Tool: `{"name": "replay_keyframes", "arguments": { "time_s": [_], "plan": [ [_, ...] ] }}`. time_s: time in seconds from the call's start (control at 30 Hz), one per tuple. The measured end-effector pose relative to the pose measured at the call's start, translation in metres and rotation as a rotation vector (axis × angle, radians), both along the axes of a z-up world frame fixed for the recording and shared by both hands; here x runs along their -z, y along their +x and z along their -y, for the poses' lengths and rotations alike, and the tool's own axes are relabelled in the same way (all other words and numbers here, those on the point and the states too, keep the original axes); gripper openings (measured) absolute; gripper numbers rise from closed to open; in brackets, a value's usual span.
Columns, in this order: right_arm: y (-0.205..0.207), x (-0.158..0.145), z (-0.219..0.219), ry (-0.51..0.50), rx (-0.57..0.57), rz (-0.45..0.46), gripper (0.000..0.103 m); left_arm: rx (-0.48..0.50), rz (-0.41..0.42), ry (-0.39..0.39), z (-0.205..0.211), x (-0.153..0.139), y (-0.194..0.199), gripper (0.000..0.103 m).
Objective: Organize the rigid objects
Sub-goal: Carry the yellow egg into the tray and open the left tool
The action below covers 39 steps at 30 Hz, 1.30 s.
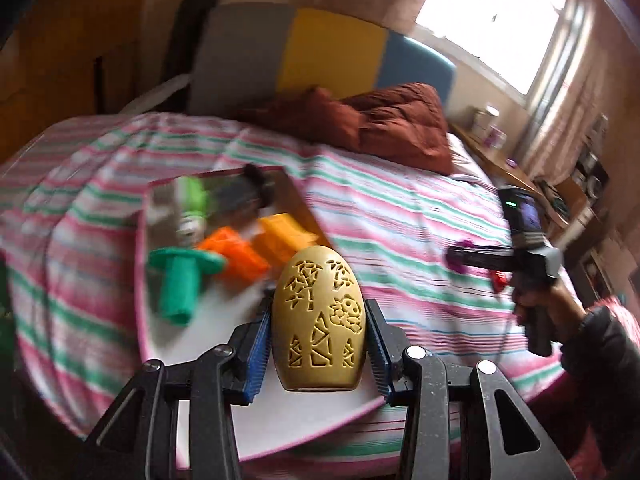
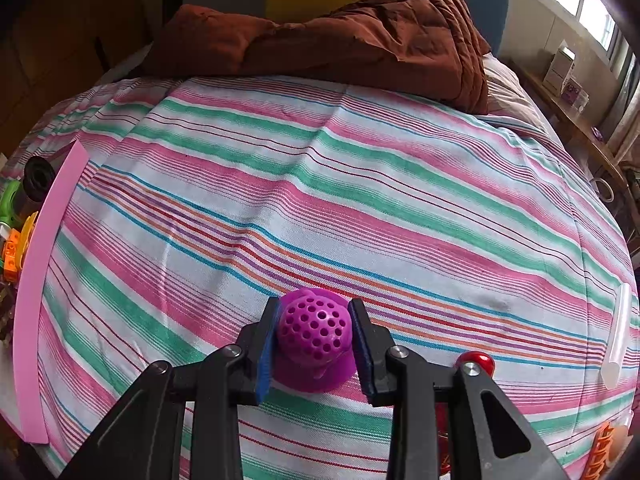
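Left wrist: left tongs grasp gold egg; right tongs seemingly pinch purple dome.

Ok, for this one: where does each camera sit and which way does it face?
Left wrist: on the left gripper, looking down over the egg it holds to the tray; the right gripper and hand show.
Right wrist: on the right gripper, looking down at the purple piece between its jaws.
Shared: striped bed, brown quilt, tray, purple piece.
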State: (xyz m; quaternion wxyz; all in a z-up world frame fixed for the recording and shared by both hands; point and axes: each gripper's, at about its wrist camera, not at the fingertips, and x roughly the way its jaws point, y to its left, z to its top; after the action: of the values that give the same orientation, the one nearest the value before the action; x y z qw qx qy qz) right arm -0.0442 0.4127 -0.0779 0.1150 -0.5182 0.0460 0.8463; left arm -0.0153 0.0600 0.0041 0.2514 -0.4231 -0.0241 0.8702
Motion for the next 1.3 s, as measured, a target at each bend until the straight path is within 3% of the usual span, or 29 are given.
{"name": "replay_keyframes", "arguments": {
  "time_s": [0.2, 0.6, 1.0, 1.3],
  "plan": [
    [0.000, 0.001, 0.001, 0.009, 0.006, 0.002, 0.033, -0.067, 0.054, -0.039, 0.026, 0.028, -0.008, 0.044],
    [0.001, 0.001, 0.002, 0.019, 0.007, 0.004, 0.033, -0.137, 0.187, -0.049, 0.016, 0.061, -0.049, 0.044],
    [0.002, 0.001, 0.004, 0.034, 0.001, 0.005, 0.033, -0.136, 0.178, -0.051, 0.003, 0.068, -0.068, 0.041],
    [0.002, 0.000, 0.004, 0.040, -0.002, 0.006, 0.033, -0.154, 0.118, -0.058, 0.013, 0.048, -0.055, 0.044]
  ]
}}
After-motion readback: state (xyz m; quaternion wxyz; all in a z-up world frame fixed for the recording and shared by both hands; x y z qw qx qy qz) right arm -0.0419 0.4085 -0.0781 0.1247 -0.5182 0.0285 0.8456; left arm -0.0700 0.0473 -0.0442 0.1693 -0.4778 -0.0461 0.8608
